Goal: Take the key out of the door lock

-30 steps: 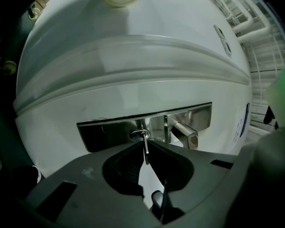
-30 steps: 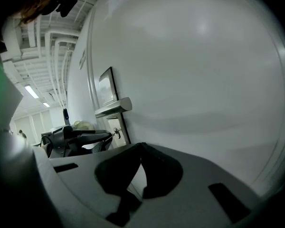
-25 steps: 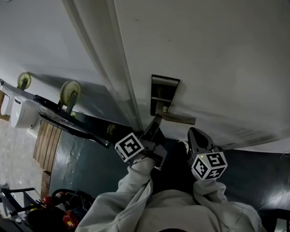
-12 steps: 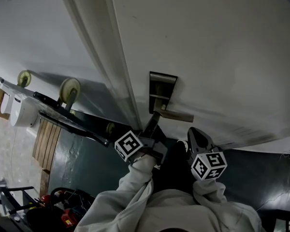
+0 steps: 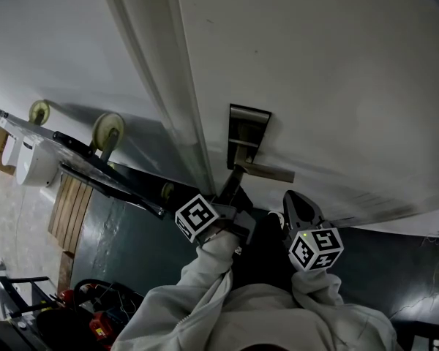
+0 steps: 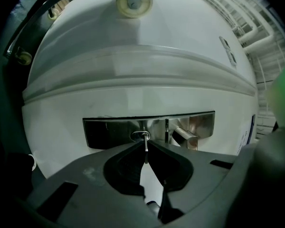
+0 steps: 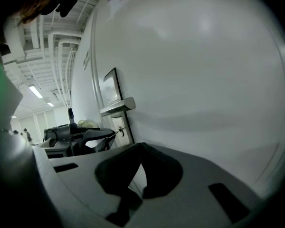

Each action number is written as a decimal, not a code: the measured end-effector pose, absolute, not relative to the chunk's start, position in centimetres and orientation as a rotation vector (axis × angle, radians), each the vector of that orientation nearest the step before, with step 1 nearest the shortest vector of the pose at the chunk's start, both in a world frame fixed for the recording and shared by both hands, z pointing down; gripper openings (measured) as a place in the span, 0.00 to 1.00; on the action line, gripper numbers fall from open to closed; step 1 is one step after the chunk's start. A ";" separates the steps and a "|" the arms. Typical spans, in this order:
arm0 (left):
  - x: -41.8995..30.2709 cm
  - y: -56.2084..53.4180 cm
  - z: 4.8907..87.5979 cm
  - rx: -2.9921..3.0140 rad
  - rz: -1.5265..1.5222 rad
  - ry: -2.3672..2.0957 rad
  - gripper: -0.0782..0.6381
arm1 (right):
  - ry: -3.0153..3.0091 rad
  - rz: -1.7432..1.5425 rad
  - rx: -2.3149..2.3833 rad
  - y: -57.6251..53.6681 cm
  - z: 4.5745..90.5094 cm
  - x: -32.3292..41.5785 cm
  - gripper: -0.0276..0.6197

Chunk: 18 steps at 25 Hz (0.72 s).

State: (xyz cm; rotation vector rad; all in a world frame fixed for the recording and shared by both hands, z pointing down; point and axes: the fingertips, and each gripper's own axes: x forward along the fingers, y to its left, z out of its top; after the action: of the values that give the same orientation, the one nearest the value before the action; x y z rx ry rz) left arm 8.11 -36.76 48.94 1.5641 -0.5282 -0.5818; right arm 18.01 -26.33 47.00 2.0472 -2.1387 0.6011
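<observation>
A thin metal key point(image 6: 146, 145) sticks out of the keyhole point(image 6: 140, 136) in the steel lock plate point(image 6: 109, 131) on the white door point(image 5: 314, 86). My left gripper point(image 6: 146, 148) is shut on the key, and its jaws meet right at the lock. From the head view, the left gripper point(image 5: 236, 178) reaches up to the plate point(image 5: 247, 126), just below the lever handle point(image 5: 269, 172). My right gripper point(image 5: 298, 209) hangs to the right of it, close to the door and apart from the lock. Its jaws point(image 7: 141, 145) are shut with nothing between them.
The lever handle point(image 6: 186, 136) juts out just right of the keyhole. The door frame point(image 5: 157, 86) runs along the left of the door. A dark trolley with pale wheels point(image 5: 106, 131) leans by the wall at the left. The floor below is dark.
The left gripper has stayed at the lock with hardly any movement. The right gripper has not moved. The head view has shifted slightly.
</observation>
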 end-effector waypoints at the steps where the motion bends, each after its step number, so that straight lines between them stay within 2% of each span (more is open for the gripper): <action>1: 8.1 -36.7 49.0 1.551 -0.589 -0.526 0.15 | -2.140 0.600 2.046 -26.3 47.0 18.0 0.12; 18: 7.3 -35.1 48.9 1.569 -0.589 -0.554 0.15 | -2.158 0.606 2.032 -26.3 47.0 17.4 0.12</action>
State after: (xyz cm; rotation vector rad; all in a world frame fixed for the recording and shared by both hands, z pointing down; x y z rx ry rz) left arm 7.28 -35.05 48.87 1.5686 -0.5541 -0.5895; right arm 17.43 -26.28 46.99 2.0322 -2.1576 0.6063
